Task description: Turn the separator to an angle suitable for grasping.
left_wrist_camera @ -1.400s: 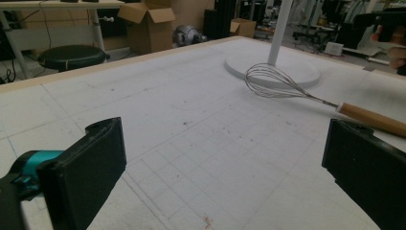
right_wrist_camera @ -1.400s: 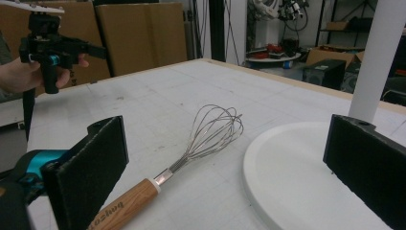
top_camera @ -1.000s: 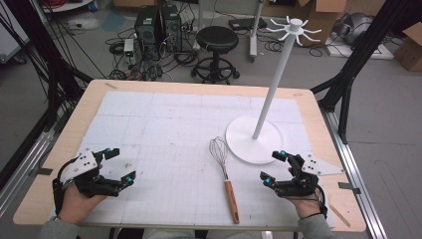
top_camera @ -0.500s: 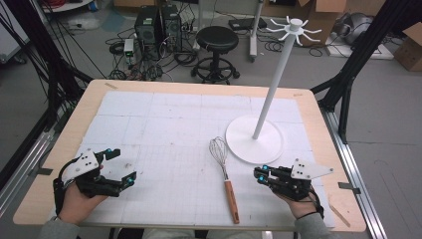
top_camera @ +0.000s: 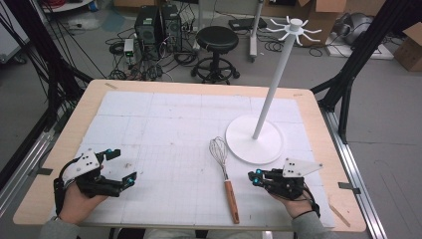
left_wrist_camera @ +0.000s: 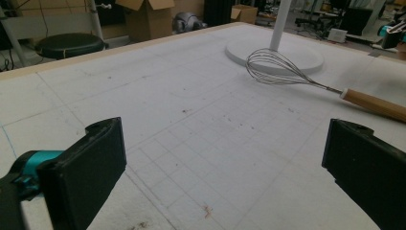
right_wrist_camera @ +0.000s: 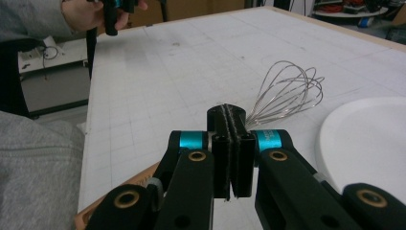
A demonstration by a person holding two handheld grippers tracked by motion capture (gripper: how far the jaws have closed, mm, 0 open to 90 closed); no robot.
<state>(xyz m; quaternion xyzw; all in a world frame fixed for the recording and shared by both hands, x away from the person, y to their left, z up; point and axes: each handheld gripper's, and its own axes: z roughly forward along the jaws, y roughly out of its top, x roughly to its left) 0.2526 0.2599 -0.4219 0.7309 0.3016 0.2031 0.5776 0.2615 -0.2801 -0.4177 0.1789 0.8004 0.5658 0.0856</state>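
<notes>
Overhead, the high view takes in the whole counter (top_camera: 59, 144): a wooden-edged top under a white gridded mat. A whisk (top_camera: 225, 177) lies flat near the front middle, wire head away from the person and wooden handle toward them. Just beside the wire head sits the round base of a white stand (top_camera: 255, 143), whose pole rises to a ring of hooks at the top. The right gripper (top_camera: 255, 176) rests on the mat just to the right of the whisk's handle, near it but apart, and its jaws have just been closing with nothing between them; they now sit pressed together. The left gripper (top_camera: 124, 167) lies well apart at the front left, jaws spread and empty. Behind the counter stand a black stool (top_camera: 216, 40) and a tangle of cables on the floor.

Next, the left gripper view looks low across the mat between its two spread black jaws, and shows specks and stains on the grid, the whisk lying level and the stand's base behind its wires.

Lastly, the right gripper view shows its own pads meeting in a thin seam, the whisk's wires just beyond them, and a grey sleeve (right_wrist_camera: 38, 167) at the left.
</notes>
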